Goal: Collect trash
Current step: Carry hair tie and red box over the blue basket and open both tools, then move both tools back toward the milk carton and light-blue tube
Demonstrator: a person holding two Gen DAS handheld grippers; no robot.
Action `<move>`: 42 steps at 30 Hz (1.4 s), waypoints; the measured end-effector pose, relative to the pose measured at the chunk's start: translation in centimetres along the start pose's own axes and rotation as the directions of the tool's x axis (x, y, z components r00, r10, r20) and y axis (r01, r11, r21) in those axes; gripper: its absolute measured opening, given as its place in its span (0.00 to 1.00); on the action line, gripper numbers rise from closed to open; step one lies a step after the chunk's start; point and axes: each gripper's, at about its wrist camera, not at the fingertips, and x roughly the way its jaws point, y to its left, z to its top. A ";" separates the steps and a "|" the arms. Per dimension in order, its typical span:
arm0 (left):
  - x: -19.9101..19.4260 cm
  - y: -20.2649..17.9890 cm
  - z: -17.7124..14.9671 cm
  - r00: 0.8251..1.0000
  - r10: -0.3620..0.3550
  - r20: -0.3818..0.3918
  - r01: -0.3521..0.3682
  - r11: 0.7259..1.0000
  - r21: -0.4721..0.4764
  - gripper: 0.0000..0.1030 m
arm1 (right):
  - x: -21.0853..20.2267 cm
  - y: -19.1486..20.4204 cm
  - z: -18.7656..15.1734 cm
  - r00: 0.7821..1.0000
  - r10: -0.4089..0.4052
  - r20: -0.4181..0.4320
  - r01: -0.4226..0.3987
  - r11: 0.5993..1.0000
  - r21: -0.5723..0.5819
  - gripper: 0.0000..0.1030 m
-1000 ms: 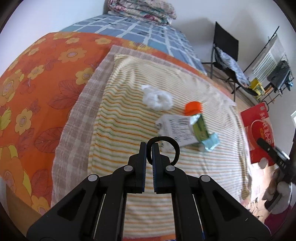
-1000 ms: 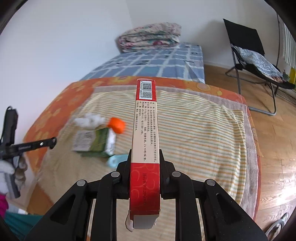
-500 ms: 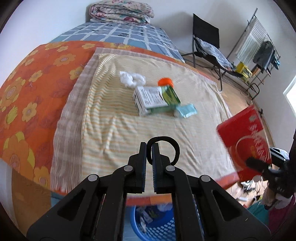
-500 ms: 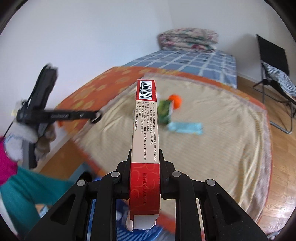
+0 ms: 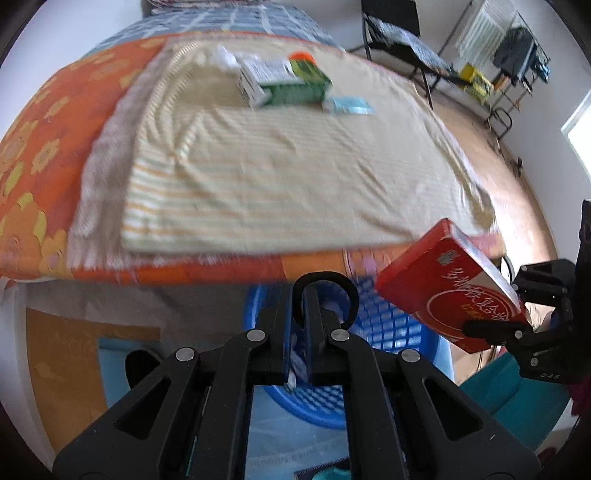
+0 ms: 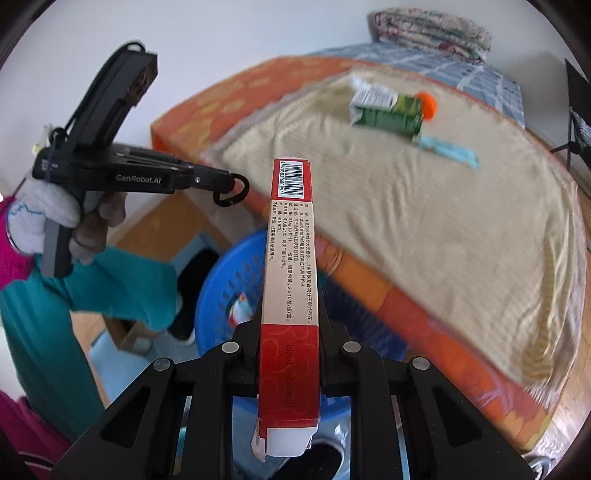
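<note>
My right claw (image 6: 288, 321) is gripping a long box (image 6: 290, 295) between its fingers, and the box is jutting forward over a basket (image 6: 225, 280) that is sitting on the floor below, just off the bed (image 6: 424, 221) edge. Ahead of this claw and to its right, a carton (image 6: 386, 110), a round cap (image 6: 426, 103) behind it and a flat packet (image 6: 447, 149) nearer me are lying on the bed. A folded quilt (image 6: 428, 31) is resting at the far end. My left claw (image 6: 227, 192) is hanging to the left, above the floor beside the bed.
</note>
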 end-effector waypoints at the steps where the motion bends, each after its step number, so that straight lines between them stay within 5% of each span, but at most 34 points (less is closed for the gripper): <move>1: 0.3 -0.1 -0.4 1.000 0.001 -0.011 -0.001 1.000 0.005 0.03 | 0.4 0.2 -0.5 1.000 0.004 -0.017 -0.004 1.000 -0.004 0.18; 11: 3.6 -1.2 -3.6 0.992 0.019 -0.122 -0.014 0.999 0.049 0.03 | 3.5 1.4 -2.8 0.991 -0.001 -0.132 -0.003 1.000 -0.029 0.18; 28: 5.8 -2.8 -4.8 0.984 0.064 -0.167 -0.047 0.994 0.101 0.03 | 5.6 1.1 -3.3 0.980 -0.035 -0.196 0.034 0.999 -0.010 0.22; 31: 6.0 -2.8 -4.7 0.982 0.060 -0.180 -0.044 0.995 0.092 0.19 | 5.6 1.0 -3.1 0.981 -0.053 -0.186 0.052 0.999 -0.007 0.26; 33: 6.0 -2.8 -4.6 0.982 0.057 -0.182 -0.041 0.995 0.088 0.44 | 5.5 0.9 -3.0 0.981 -0.064 -0.183 0.065 0.998 0.001 0.39; 42: 6.1 -2.5 -4.6 0.980 0.063 -0.188 -0.049 0.996 0.077 0.47 | 4.9 0.4 -2.6 0.985 -0.073 -0.155 0.076 0.997 0.012 0.46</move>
